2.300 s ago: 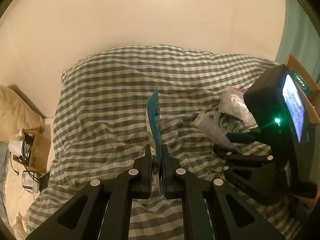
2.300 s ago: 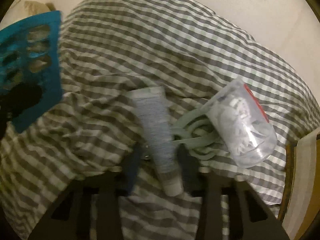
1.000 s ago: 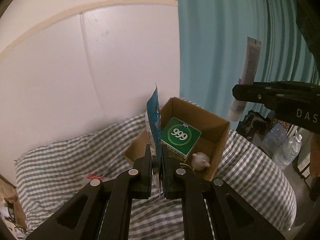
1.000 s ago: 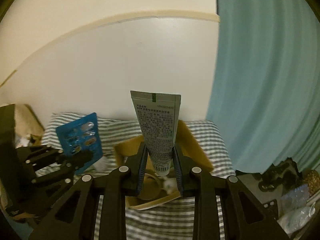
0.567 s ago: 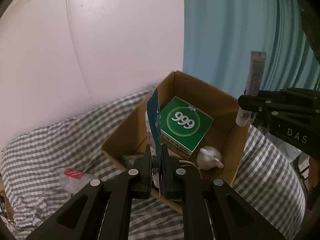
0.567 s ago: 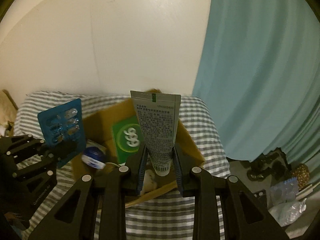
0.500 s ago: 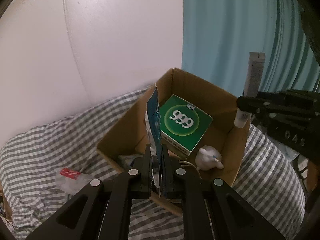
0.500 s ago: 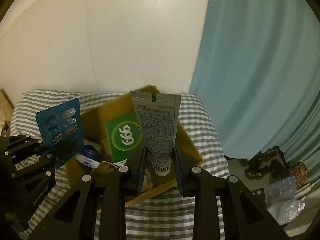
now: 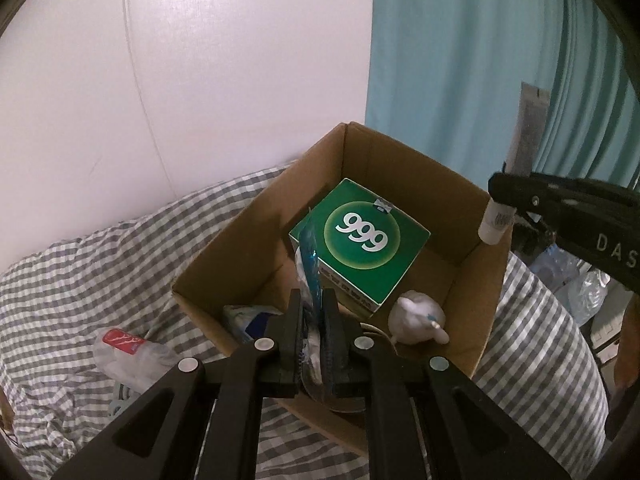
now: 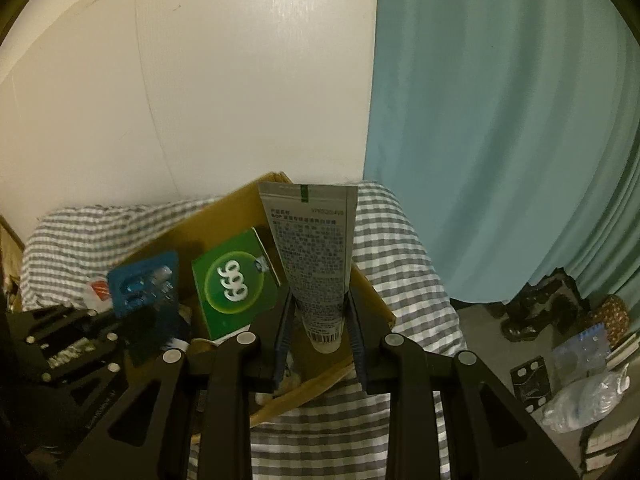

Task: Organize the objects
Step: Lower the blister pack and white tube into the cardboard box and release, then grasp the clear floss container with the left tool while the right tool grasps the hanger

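My left gripper (image 9: 311, 300) is shut on a blue blister pack of pills (image 9: 311, 262), held edge-on over the near side of an open cardboard box (image 9: 404, 166) on the checked bed. The pack also shows in the right wrist view (image 10: 144, 285). My right gripper (image 10: 319, 312) is shut on a grey tube with a white cap (image 10: 314, 254), held upright, cap down, above the box's right wall (image 10: 374, 290). In the left wrist view the tube (image 9: 516, 168) hangs at the box's right rim. Inside the box lie a green "999" box (image 9: 360, 246) and a small white item (image 9: 416, 318).
A clear plastic bag with a red label (image 9: 128, 354) lies on the bedding left of the box. A white wall stands behind, a teal curtain (image 10: 500, 120) to the right. Bottles and bags (image 10: 580, 376) clutter the floor on the right.
Both grippers have come closer over the box. The blister pack has dropped lower into the box's near side, and the tube has moved nearer the right rim.
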`<state>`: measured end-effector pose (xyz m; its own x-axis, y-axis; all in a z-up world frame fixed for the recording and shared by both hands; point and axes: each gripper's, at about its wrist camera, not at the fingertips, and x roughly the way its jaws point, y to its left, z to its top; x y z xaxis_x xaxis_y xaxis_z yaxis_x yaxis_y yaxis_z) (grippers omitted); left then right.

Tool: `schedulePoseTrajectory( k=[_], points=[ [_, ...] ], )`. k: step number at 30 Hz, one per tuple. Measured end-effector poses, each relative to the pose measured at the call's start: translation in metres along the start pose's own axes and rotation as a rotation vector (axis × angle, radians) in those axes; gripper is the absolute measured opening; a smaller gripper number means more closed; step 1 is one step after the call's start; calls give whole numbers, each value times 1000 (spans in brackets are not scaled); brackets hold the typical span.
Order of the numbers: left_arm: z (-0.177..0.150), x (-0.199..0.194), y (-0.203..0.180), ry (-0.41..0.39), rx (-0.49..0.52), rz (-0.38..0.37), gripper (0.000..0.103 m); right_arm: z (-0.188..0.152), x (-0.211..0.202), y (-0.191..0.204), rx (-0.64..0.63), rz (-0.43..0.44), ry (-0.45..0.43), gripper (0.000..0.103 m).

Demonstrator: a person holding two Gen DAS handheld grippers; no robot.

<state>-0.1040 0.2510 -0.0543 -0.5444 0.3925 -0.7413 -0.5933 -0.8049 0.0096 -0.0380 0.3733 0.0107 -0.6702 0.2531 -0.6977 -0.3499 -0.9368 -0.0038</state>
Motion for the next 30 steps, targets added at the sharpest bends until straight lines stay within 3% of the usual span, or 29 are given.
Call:
schedulePoseTrajectory(
  k=[2,4,5,6,7,8,12,17,20,24,30],
  points=[
    [0,-3,1,-3,-2,9,19,0,-3,2,6,11,-11,26],
    [1,-8,5,-8,-13,13,39,-1,-3,3,8,33,-13,27],
    [1,-12,7,-18,-25,20,57,-1,-3,4,8,40,-14,34],
    [4,-13,11,-29,-36,23,62,-1,-3,6,8,44,-16,40],
    [5,-15,12,-36,-44,24,63,-2,-3,6,13,43,-21,51],
    [5,-17,14,-37,-52,24,63,-2,-3,6,17,45,-26,54],
    [5,-29,21,-49,-63,49,75,-3,-2,9,25,59,-31,61],
    [2,-44,31,-75,-64,50,82,-1,-16,14,25,55,-54,66],
    [1,-65,41,-93,-59,71,85,-3,-37,21,15,60,-73,75],
    [-5,-105,64,-148,-67,123,101,-9,-74,41,-18,70,-105,86],
    [-24,-168,128,-196,-136,189,103,-22,-137,80,-45,108,-159,97]
  ],
)
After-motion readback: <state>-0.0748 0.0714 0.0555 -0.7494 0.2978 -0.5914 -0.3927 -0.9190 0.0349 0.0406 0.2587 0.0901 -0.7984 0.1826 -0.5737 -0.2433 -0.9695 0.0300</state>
